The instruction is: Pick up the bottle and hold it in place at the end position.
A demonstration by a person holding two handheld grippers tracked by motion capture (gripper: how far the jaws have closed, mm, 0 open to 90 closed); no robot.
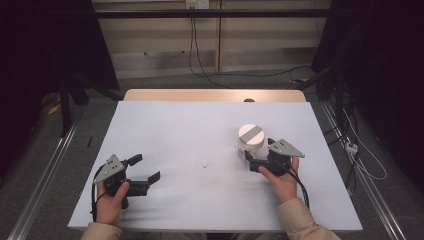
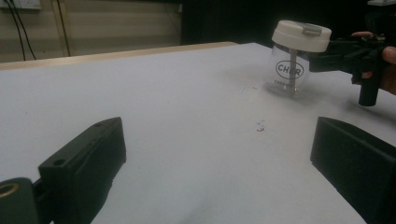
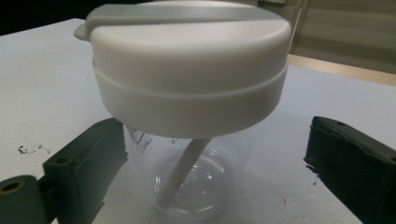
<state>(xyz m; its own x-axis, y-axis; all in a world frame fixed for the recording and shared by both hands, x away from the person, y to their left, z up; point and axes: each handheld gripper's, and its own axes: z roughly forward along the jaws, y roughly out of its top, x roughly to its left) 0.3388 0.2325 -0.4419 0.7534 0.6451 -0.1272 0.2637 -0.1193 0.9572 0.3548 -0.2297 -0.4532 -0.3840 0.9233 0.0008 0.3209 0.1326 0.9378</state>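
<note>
The clear jar [image 3: 187, 177] between the spread right tongs [image 3: 210, 186] seems light, stiff and slippery, best pinched below its white lid [image 3: 187, 70]; the left tongs [image 1: 145, 172] are spread too.

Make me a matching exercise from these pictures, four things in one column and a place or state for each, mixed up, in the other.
Things:
1. clear cup
2. white lid
3. left gripper
4. right gripper

Places or states:
A. open over bare table, away from the cup
B. sits on top of the cup, grey strip across it
C. stands upright on the table, a straw inside
D. open, one jaw on each side of the cup

Pairs: 1-C, 2-B, 3-A, 4-D
</note>
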